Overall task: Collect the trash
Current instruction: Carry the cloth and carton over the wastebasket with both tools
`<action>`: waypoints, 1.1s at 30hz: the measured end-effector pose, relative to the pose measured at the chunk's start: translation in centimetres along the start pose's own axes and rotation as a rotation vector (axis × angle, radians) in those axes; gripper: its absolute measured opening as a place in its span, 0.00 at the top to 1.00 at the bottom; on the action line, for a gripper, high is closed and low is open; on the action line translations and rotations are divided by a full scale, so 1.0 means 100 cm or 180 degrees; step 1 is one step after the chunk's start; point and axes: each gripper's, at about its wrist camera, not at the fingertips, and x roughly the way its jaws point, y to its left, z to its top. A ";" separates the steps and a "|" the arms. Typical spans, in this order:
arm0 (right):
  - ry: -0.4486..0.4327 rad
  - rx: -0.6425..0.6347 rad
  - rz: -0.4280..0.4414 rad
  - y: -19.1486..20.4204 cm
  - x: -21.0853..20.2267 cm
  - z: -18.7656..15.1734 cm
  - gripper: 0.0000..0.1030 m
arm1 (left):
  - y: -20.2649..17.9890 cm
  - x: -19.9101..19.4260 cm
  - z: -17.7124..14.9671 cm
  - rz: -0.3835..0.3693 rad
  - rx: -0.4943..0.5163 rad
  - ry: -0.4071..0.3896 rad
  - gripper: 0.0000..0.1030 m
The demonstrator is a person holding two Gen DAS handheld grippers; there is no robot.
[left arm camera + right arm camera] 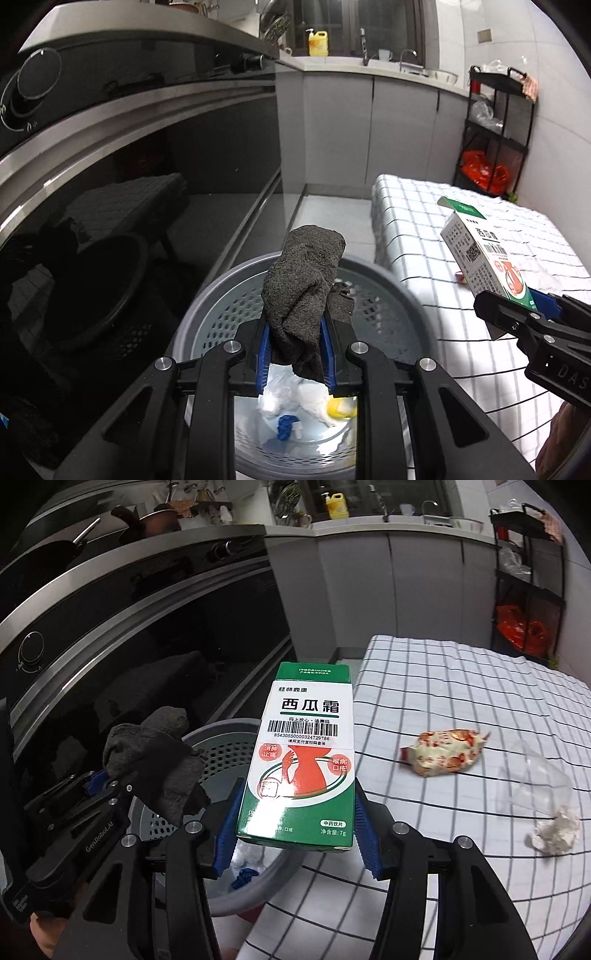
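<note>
The left gripper [295,347] is clenched on a crumpled dark grey terry cloth [303,291], held directly above the round grey perforated plastic bin [384,291]; the bin already contains white wrappers and a blue scrap. The right gripper [295,834] grasps a green-and-white cardboard medicine box [303,760] by its lower sides, poised over the bin's edge where it meets the table's white black-checked cloth [461,686]. For a clean drop, centre each item over the bin opening before releasing; release one at a time so the cloth does not snag the box; keep the box upright to clear the rim. A red-and-cream snack wrapper [443,755], a clear plastic bottle [535,779] and a crumpled white tissue [556,830] await collection on the cloth.
</note>
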 end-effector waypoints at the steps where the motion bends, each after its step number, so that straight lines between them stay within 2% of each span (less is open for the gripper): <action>1: 0.0027 -0.0007 0.0034 0.002 0.003 0.000 0.49 | 0.003 0.003 0.000 0.0019 -0.0006 0.0026 0.78; 7: 0.0203 -0.0073 0.0236 0.013 0.024 0.003 0.49 | 0.017 0.016 -0.005 0.0106 -0.0094 0.0171 0.78; 14: 0.0394 -0.0162 0.0399 0.027 0.051 -0.001 0.49 | 0.024 0.027 -0.008 0.0072 -0.0185 0.0328 0.78; 21: 0.0606 -0.0193 0.0413 0.026 0.076 -0.003 0.49 | 0.025 0.035 -0.009 0.0127 -0.0164 0.0395 0.78; 33: 0.0736 -0.0147 0.0389 0.025 0.097 -0.004 0.49 | 0.035 0.040 -0.013 0.0136 -0.0234 0.0507 0.77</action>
